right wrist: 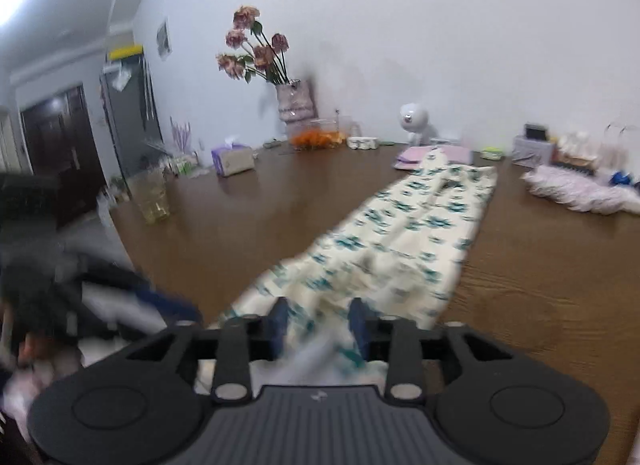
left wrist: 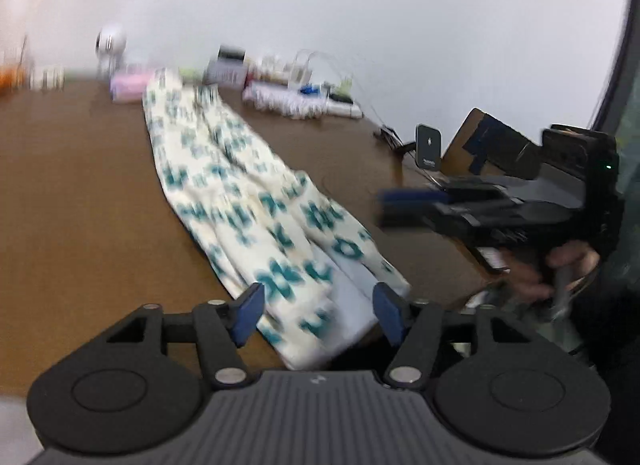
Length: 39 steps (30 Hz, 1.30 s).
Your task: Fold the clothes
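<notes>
Fingers of our left tool [left wrist: 318,315] stand apart, clear of the cloth, with the near end of the patterned garment [left wrist: 256,201] lying between them on the brown bench [left wrist: 72,185]. Our right tool [right wrist: 318,325] is also parted over that same end; blur there suggests no grip, though we cannot be sure. Farther off, the garment stretches lengthwise toward a pink folded pile [right wrist: 452,153].

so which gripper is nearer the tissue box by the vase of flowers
Left. The tissue box sits far off on the left side of the table. The left gripper is on that side of the patterned garment; the right gripper is on the opposite side, farther away.
</notes>
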### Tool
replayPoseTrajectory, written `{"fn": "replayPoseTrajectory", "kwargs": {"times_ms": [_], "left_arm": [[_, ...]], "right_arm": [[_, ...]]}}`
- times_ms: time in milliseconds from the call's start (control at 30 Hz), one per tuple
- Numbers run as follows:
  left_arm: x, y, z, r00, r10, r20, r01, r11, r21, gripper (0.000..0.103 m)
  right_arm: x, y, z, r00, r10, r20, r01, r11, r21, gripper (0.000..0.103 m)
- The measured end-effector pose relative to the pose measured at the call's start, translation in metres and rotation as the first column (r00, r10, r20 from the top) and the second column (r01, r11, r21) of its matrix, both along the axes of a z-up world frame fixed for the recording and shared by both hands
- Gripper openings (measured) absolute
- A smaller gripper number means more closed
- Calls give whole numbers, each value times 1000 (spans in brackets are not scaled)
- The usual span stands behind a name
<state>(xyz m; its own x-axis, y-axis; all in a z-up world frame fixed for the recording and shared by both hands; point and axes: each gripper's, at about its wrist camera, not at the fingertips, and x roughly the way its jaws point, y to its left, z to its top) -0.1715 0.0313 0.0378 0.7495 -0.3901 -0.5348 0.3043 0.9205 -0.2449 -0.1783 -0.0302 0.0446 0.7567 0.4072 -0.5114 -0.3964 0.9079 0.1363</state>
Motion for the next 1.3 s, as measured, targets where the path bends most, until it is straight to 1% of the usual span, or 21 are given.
{"fn": "replayPoseTrajectory", "kwargs": {"times_ms": [67,133,200,233,300,467,533,600,633,667,733,767,800,867,933,967,1000,1100,1167,1267,1300], "left_arm": [[12,-1,-4,1000,-4,-13,4,1000,7,70],[24,-6,-8,999,-20,-35,20,1000,-1,66],[33,-12,-13,998,-35,-59,35,999,2,60],[36,-14,-16,996,-40,-74,41,999,11,53],[39,-17,-19,996,-35,-88,37,999,23,44],[39,-16,-20,995,-26,-98,28,1000,13,43],[40,-15,-20,994,-23,-103,24,1000,8,44],[40,-15,-20,994,-20,-107,20,1000,4,45],[40,-15,-20,994,-18,-109,18,1000,2,46],[40,-14,-20,994,-16,-111,17,1000,0,46],[40,-14,-20,993,-13,-116,13,1000,-4,45],[40,-14,-21,993,-11,-118,11,1000,-6,45],[41,-14,-20,993,-6,-120,6,1000,-5,43],[43,-14,-21,992,4,-128,-5,1000,-12,43],[43,-14,-21,991,10,-132,-13,1000,-22,43],[43,-14,-22,991,12,-131,-15,1000,-24,43],[43,-15,-22,991,13,-130,-16,1000,-23,43],[42,-18,-22,992,15,-124,-18,1000,-19,43],[41,-19,-23,993,15,-118,-17,1000,-12,43],[39,-22,-22,995,1,-102,1,1000,16,44],[37,-23,-21,996,-11,-92,14,1000,24,45]], "right_arm": [[-4,-7,-7,997,-46,-55,42,996,-77,39],[-5,0,-18,997,-46,-65,39,994,-101,36],[-5,9,-27,997,-46,-65,38,992,-120,22],[-4,13,-30,997,-47,-59,39,991,-127,9],[0,15,-30,997,-68,-38,64,993,-100,0],[4,9,-11,999,-49,-17,50,996,69,0],[7,14,-16,999,-44,-29,45,998,38,2],[4,23,-22,997,-82,12,83,993,-82,15],[4,29,-25,996,-86,32,90,986,-140,32],[3,36,-28,995,-89,51,98,975,-197,34],[8,40,-36,996,-83,25,86,972,-220,19],[11,42,-40,997,-80,12,81,970,-231,3],[16,41,-42,994,-110,-5,106,970,-217,2],[21,31,-37,988,-150,-43,144,982,-123,1],[24,9,-25,980,-176,-97,186,976,110,0],[27,-4,-22,974,-173,-149,206,948,243,0],[29,-17,-23,965,-171,-200,235,901,364,0],[33,-40,-41,929,-153,-337,325,772,546,0],[33,-44,-63,888,-161,-430,398,737,546,1],[25,-41,-77,879,-186,-440,421,737,529,0],[23,-40,-73,885,-193,-423,410,753,514,1]]}}
